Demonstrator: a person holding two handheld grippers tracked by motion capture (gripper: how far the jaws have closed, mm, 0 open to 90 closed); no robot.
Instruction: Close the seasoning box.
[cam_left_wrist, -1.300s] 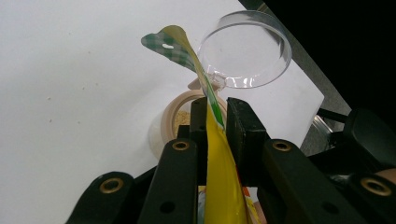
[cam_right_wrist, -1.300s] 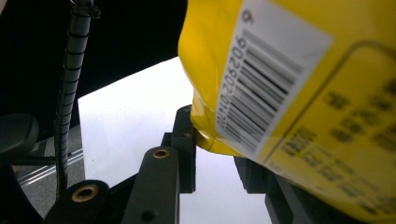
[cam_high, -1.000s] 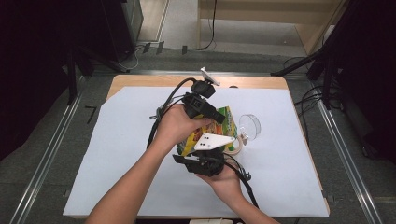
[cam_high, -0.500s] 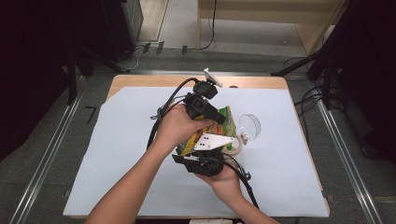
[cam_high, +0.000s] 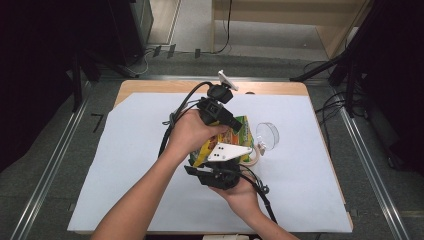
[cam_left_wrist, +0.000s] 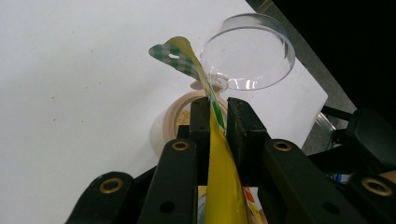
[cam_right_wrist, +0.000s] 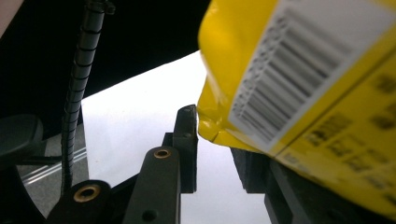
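1. Over the white sheet, your left gripper (cam_left_wrist: 217, 116) clamps the yellow packet (cam_left_wrist: 223, 182) by its upper edge, jaws pressed flat on the film
2. Below the packet's tilted mouth sits the beige cup (cam_left_wrist: 173, 122), granules already inside; its clear lid (cam_left_wrist: 247, 57) lies just beyond, so pouring looks under way
3. Your right gripper (cam_right_wrist: 215, 140) grips the packet's lower corner; emptying and lidding remain

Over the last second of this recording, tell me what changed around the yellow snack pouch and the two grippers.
Nothing visibly changed. The left gripper stays clamped on the yellow plastic snack pouch above the beige round jar, whose clear hinged lid stands open. The right gripper still holds the pouch's lower end on the white table cover.
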